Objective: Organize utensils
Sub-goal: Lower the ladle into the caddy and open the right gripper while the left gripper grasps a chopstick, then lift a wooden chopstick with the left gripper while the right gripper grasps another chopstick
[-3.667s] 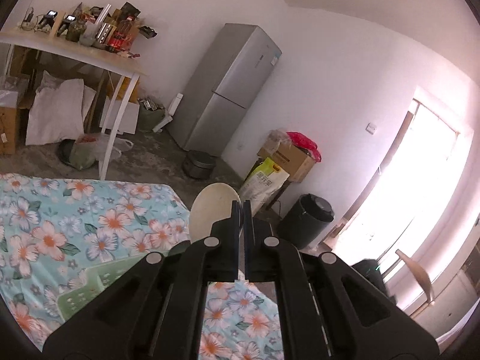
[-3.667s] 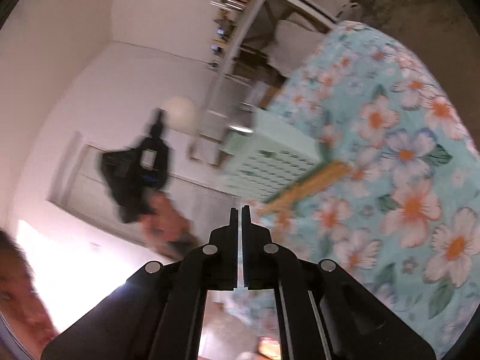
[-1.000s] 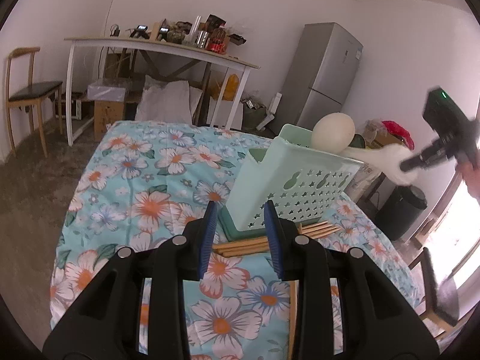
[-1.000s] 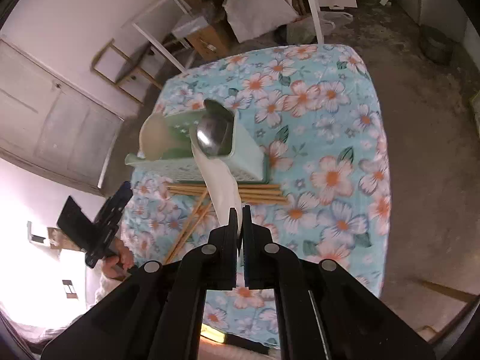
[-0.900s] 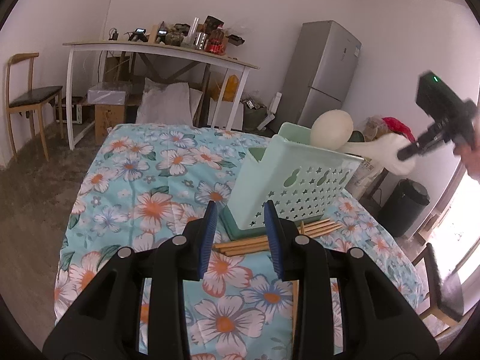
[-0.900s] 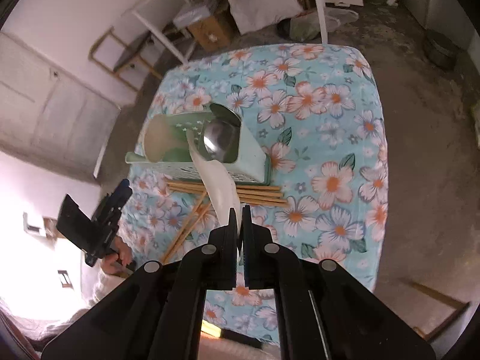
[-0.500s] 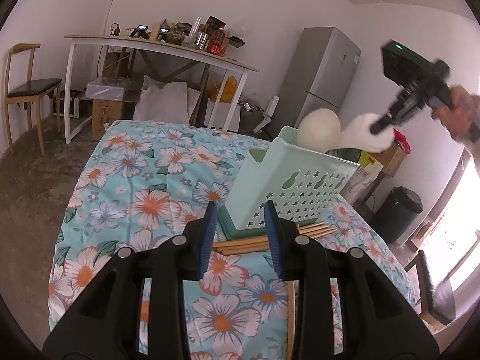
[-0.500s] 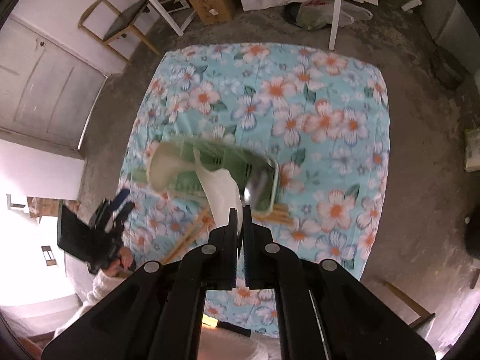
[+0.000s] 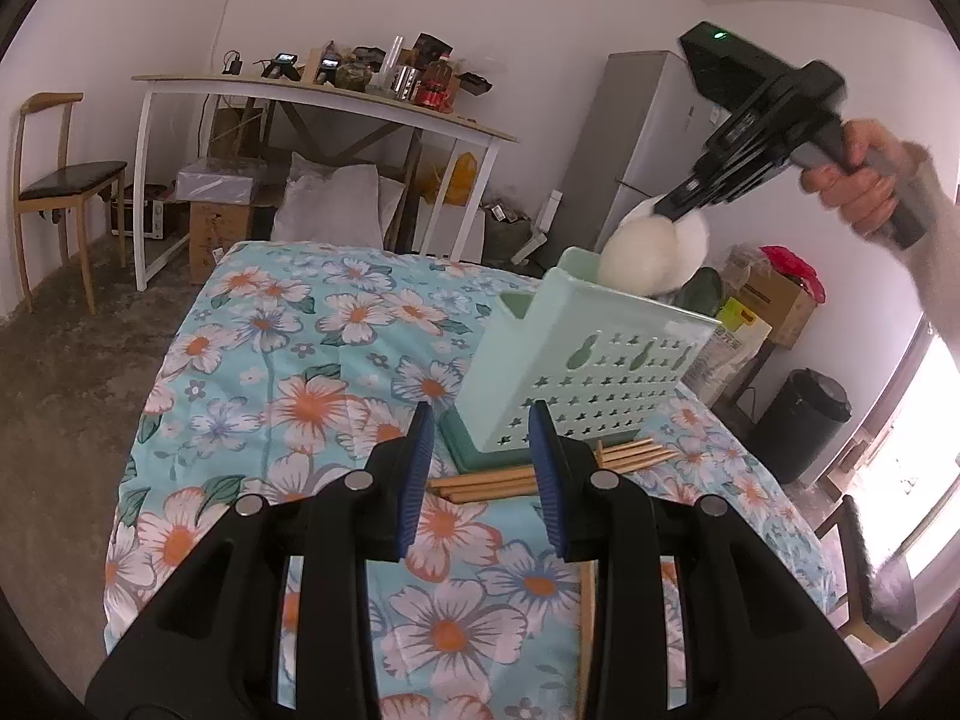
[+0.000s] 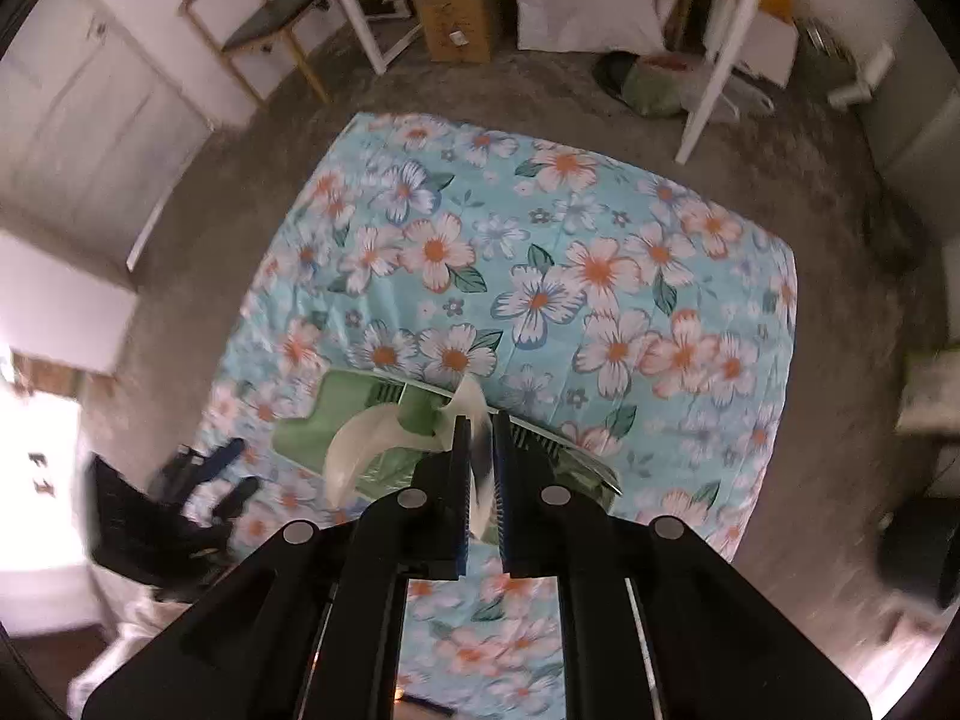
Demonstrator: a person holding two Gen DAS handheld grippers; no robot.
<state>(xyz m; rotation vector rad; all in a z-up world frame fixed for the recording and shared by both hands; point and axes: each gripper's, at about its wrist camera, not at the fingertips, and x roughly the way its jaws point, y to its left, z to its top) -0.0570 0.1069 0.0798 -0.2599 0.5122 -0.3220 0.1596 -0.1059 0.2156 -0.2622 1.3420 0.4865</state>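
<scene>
my right claw [image 10: 480,468] is opening around the white spoon's [image 10: 474,420] stiff, light, slippery handle right above the green holder [image 9: 588,372], while my left claw [image 9: 480,468] waits part-open and empty before it.

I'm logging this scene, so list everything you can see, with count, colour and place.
caddy: one, mint green, standing on the cloth
spoons: two, white, sticking out of the caddy's top
chopsticks: several, wooden, lying on the cloth at the caddy's base
cloth: one, turquoise with flowers, over the table
side table: one, white legs, by the back wall, cluttered on top
chair: one, wood with a dark seat, far left
fridge: one, grey, back corner
bin: one, black, on the floor at right
left gripper: black, open, facing the caddy
right gripper: black, above the caddy, jaws opening, one of the spoons between them
right hand: on that gripper's handle
</scene>
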